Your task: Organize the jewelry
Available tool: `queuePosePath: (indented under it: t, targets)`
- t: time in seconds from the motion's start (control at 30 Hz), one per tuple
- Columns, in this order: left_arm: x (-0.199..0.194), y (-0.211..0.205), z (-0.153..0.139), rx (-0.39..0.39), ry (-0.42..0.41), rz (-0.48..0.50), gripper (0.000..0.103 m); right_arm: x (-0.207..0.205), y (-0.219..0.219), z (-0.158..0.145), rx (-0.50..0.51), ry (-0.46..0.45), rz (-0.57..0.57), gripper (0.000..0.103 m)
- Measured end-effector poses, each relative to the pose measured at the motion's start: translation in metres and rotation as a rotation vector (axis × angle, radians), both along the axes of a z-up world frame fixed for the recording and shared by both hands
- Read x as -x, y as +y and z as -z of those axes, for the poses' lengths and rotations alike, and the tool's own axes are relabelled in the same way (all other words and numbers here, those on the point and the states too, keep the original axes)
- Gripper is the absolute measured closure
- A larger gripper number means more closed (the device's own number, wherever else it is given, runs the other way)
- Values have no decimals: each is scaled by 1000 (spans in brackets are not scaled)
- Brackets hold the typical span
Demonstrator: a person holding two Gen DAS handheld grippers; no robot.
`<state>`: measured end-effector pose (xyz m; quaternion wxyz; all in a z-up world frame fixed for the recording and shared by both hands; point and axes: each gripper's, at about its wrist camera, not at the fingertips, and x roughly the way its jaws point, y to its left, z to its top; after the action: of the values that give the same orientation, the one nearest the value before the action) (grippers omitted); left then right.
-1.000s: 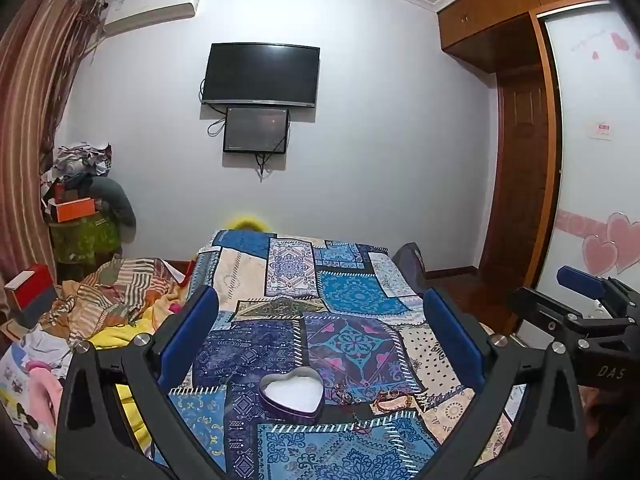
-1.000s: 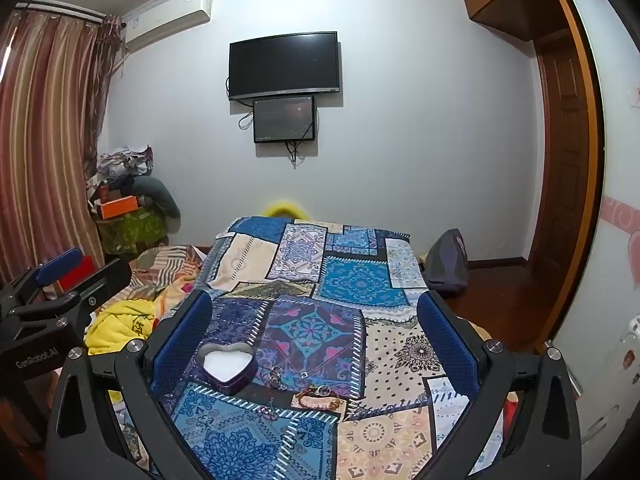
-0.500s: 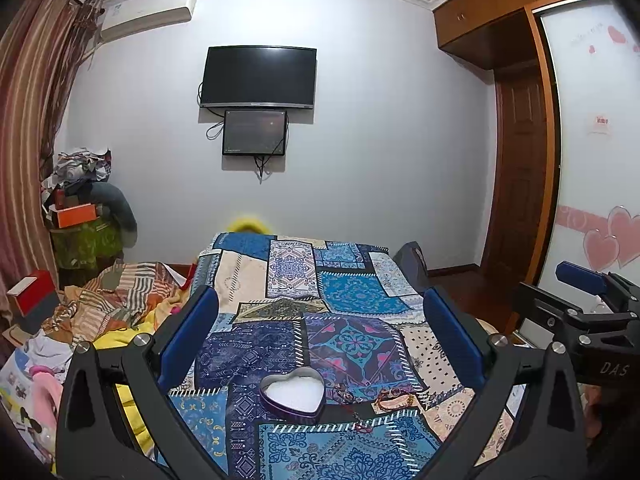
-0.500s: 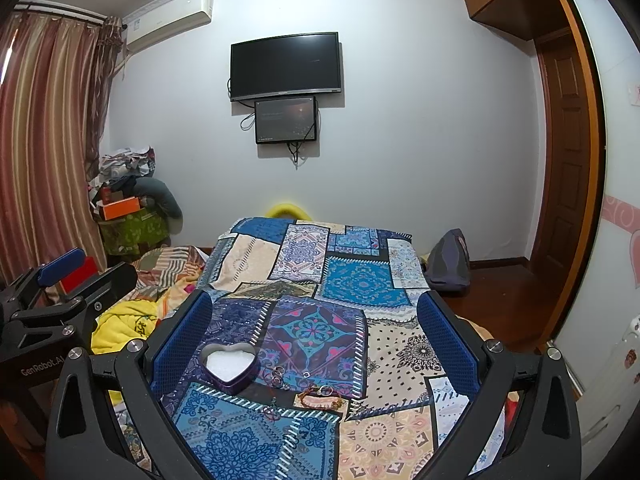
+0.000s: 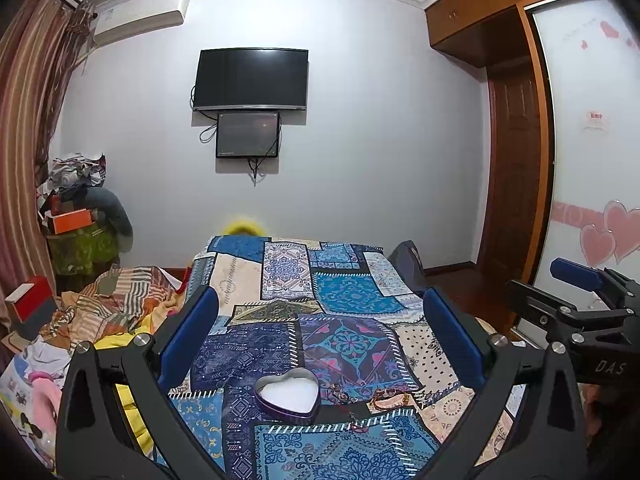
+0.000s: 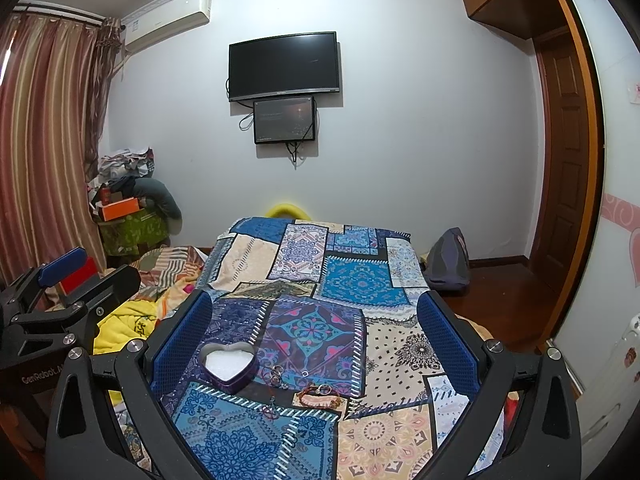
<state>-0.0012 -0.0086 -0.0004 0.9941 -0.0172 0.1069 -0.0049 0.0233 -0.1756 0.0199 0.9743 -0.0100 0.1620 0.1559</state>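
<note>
1. Your left gripper (image 5: 320, 344) has its two blue fingers (image 5: 188, 336) spread wide and there is nothing between them. Your right gripper (image 6: 314, 340) is in the same state, wide and empty.

2. The landmark is the heart-shaped tin (image 5: 287, 395), which lies open on the patchwork bedspread (image 5: 352, 292) with a white lining inside. It looks empty, so I judge that no piece is sorted yet.

3. The jewelry is all on the cloth, to the right of the tin. In the right wrist view a few small rings (image 6: 277, 374) lie just beside the tin, and a braided bracket-like band, the bracelet (image 6: 320, 396), lies a little farther to the right and nearer to you. A thin dark chain (image 6: 270, 410) lies in front of the tin; its exact form is too small to tell.

4. Compared with one second ago, almost nothing is different. Both cameras tilt only a little, the tin and the pieces sit at nearly the same places in the views, and both grippers remain wide and high above the bed.

5. For the task this means you are only at the start: neither gripper has come down to any piece. My judgement is that the right gripper is better placed for the rings, because they lie near its middle line.

6. Be careful, the pieces are small and the cloth is soft and busy in pattern, so a pinch may catch fabric too.
</note>
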Motion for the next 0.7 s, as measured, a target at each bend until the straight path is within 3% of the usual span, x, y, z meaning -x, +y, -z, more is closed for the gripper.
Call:
queuePosePath:
  t: [0.7]
  targets:
    - [-6,3,-3,15,7,-20,0,-2,-4,-1,-1,3,8,1]
